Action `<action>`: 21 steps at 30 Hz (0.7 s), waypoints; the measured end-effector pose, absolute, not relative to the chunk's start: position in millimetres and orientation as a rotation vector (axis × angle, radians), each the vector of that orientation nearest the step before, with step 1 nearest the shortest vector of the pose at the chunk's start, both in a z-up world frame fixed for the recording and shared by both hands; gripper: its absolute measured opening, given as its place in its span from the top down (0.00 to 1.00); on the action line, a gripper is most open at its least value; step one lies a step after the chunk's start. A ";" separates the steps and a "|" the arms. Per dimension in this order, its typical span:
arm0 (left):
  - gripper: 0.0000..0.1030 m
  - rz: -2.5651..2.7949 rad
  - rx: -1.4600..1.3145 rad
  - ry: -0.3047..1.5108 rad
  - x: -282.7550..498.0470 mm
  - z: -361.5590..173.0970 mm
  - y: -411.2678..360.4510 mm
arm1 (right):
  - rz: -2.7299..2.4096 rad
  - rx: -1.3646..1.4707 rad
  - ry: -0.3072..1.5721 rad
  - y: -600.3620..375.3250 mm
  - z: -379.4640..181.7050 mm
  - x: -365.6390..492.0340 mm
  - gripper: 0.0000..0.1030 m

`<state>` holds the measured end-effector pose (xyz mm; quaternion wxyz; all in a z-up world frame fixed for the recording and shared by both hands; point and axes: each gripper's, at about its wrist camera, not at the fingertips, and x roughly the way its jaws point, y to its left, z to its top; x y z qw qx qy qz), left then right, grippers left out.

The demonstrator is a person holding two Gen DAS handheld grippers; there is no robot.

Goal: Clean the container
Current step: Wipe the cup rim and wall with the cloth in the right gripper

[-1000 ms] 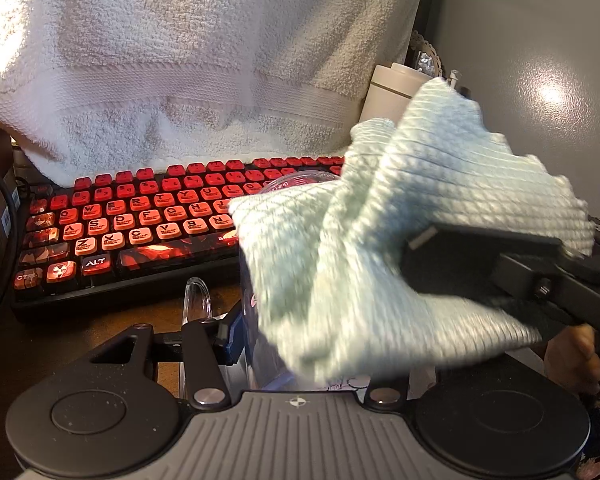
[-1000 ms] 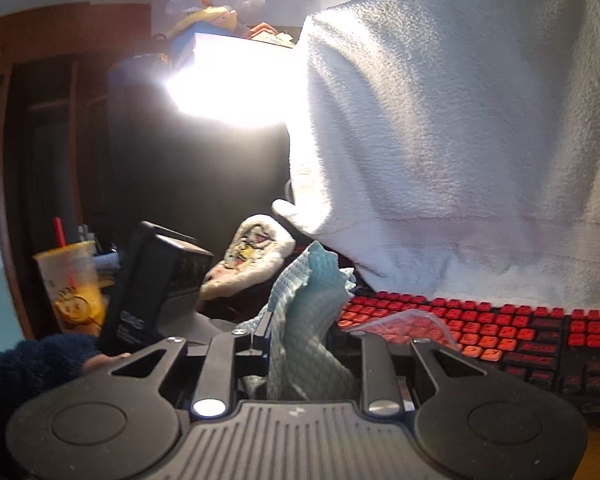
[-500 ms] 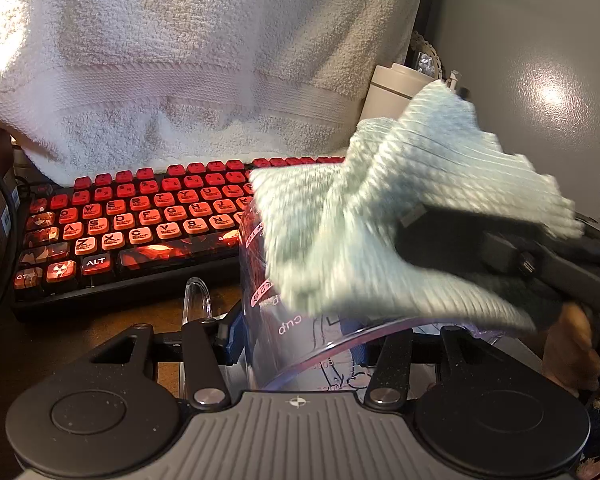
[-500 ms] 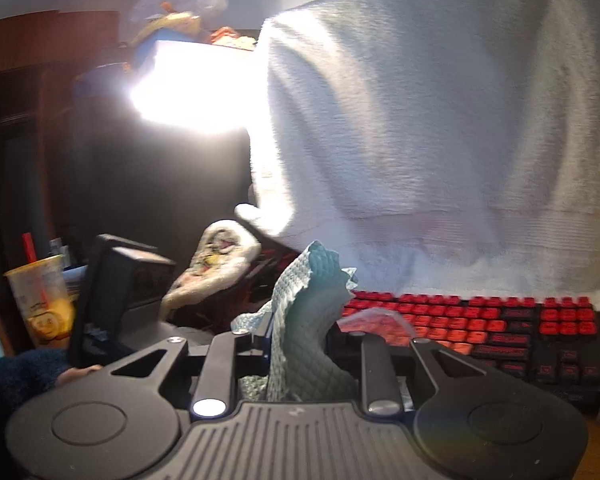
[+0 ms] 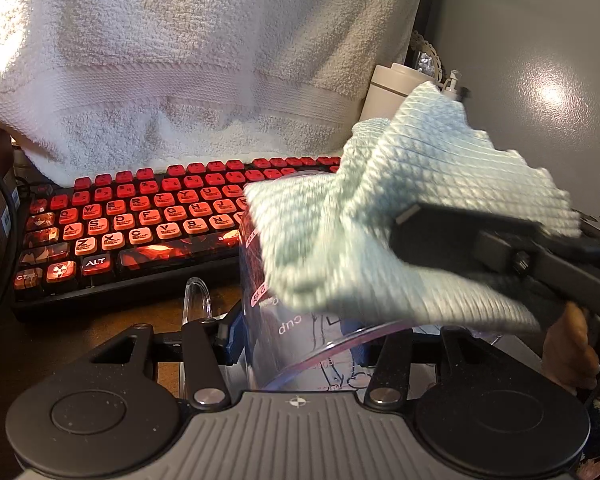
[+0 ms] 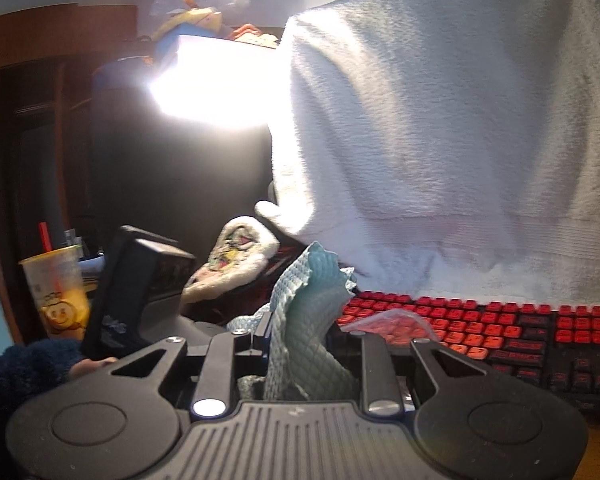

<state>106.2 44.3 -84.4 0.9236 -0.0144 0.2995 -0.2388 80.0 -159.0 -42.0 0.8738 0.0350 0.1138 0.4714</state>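
Gripping a clear measuring cup in front of the red keyboard, the left gripper is seen clamped; a pale green cloth is pinched by the closed right gripper and pressed over the cup's rim.

Clear glossy cup; waffle-textured cloth

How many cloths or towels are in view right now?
2. The green cloth is pinched in the right gripper over the measuring cup; the white towel hangs behind the keyboard.

clear measuring cup, green waffle cloth over rim
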 end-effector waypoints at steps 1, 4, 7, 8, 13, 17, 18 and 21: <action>0.54 -0.490 -0.030 0.615 106.2 -84.4 44.3 | 0.971 0.081 0.242 -160.3 -42.3 81.5 0.78; 0.54 -0.490 -0.029 0.615 106.1 -84.3 44.3 | 0.936 0.109 0.258 -163.9 -43.4 86.9 0.78; 0.54 -0.491 -0.031 0.615 105.7 -84.4 44.0 | 0.931 0.118 0.262 -164.5 -43.3 88.4 0.78; 0.54 -0.490 -0.031 0.615 105.5 -84.4 43.5 | 0.932 0.108 0.256 -163.5 -43.2 87.0 0.78; 0.54 -0.490 -0.029 0.615 104.8 -84.4 41.9 | 1.019 0.084 0.243 -158.3 -43.3 78.6 0.78; 0.54 -0.490 -0.030 0.615 104.8 -84.1 41.7 | 1.064 0.066 0.230 -154.9 -42.6 72.8 0.77; 0.54 -0.490 -0.030 0.615 104.8 -84.1 41.7 | 1.065 0.062 0.228 -154.3 -42.5 72.1 0.77; 0.54 -0.490 -0.030 0.615 104.9 -83.9 41.7 | 1.057 0.062 0.230 -154.6 -41.6 72.5 0.78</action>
